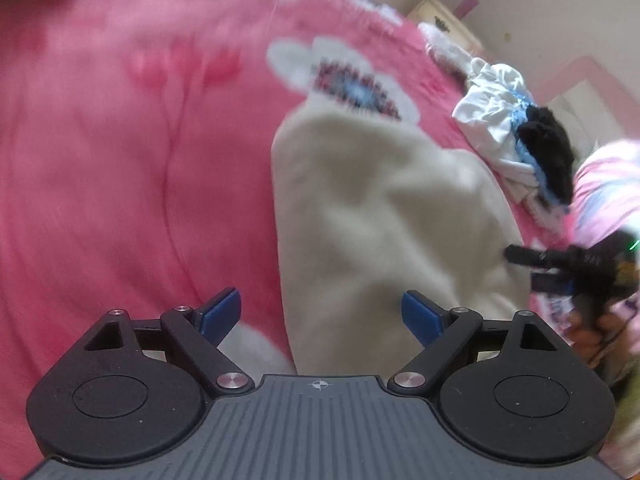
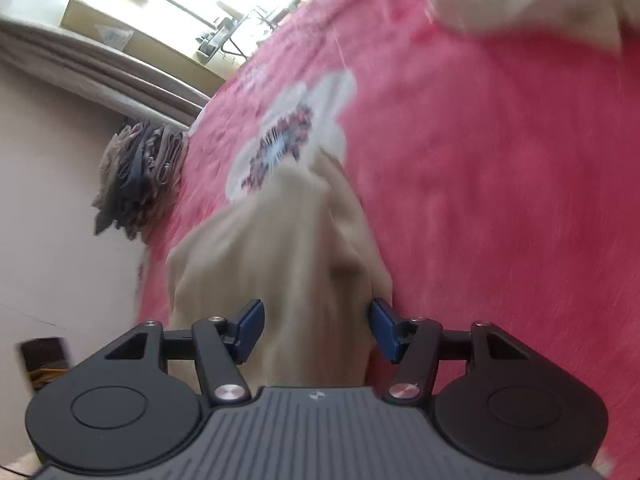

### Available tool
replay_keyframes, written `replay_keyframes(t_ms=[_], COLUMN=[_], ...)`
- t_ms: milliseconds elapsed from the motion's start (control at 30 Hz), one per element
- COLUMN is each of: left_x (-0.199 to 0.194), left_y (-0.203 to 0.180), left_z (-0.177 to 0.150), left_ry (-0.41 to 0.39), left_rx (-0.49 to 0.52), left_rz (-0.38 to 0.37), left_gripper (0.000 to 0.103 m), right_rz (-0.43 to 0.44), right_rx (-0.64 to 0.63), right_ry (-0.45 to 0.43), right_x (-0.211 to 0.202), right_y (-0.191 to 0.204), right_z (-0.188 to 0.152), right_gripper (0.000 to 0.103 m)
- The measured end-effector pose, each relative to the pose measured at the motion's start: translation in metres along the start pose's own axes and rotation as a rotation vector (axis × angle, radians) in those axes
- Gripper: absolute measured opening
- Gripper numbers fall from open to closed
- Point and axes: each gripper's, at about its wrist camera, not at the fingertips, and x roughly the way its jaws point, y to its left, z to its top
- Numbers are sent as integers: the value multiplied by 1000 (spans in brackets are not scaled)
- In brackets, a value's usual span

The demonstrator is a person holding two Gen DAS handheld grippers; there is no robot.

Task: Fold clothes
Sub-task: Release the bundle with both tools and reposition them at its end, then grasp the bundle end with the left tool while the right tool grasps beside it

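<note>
- Left wrist view: lying across the pink bedspread [image 1: 120, 140], a cream garment [image 1: 380, 216], one end reaching up onto the white flower print [image 1: 344, 76].
- Hovering over the garment's near end, the left gripper [image 1: 321, 316], jaws spread wide, blue pads [image 1: 222, 312] clear of the cloth and holding nothing.
- Sitting toward the bed's far right edge, a heap of white, blue and black clothes [image 1: 516, 144].
- Showing at the right edge of this view, the right gripper [image 1: 536, 268], dark and blurred, just beside the garment's right border; jaw state not readable from here.
- Right wrist view: running forward between the fingers of the right gripper [image 2: 316, 328], the cream garment [image 2: 280, 264], jaws standing apart with the cloth between them, pads beside the fabric but not pinching it.
- Lying at the bedspread's [image 2: 500, 200] upper right corner, another cream fold [image 2: 532, 0].
- Resting at the bed's left edge, a stack of folded grey-brown clothes [image 2: 144, 176].
</note>
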Motion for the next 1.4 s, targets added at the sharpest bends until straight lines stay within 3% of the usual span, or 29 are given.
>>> replay_keyframes(t_ms=[133,267,333,433,500,833,1000,1100,1267,1400], left_x=[12,22,25,28,29,40,36,37,27,13], left_y=[12,14,15,19,20,17,23,21,12,3], left_z=[0,9,13,15,15,26,20,24,27,25], left_ry=[-9,-9,-3,2,-1,-27,-35,-31,-39,-58], left_rx=[-29,-3,-1,-3,-6,-24,-51,-70,-82,-84], left_rz=[-109,-180,-204,-230,-244,-252,-263,-250,-212,-185], left_gripper=[87,87,87,88,90,92,86,84,71,65], right_rz=[139,226,213,138,109,253,335,366,293,240], right_rx=[75,75,50,-34,-44,-54,-36,11,14,-48], right_ry=[32,94,126,138,150,105,170,157,92,19], right_x=[18,33,34,25,23,89,75,74,86,62], right_y=[-24,-33,-30,-22,-24,-19,-26,-30,-9,23], right_z=[-1,14,22,29,32,78,61,54,59,46], right_gripper=[72,74,66,67,68,76,75,75,58,45])
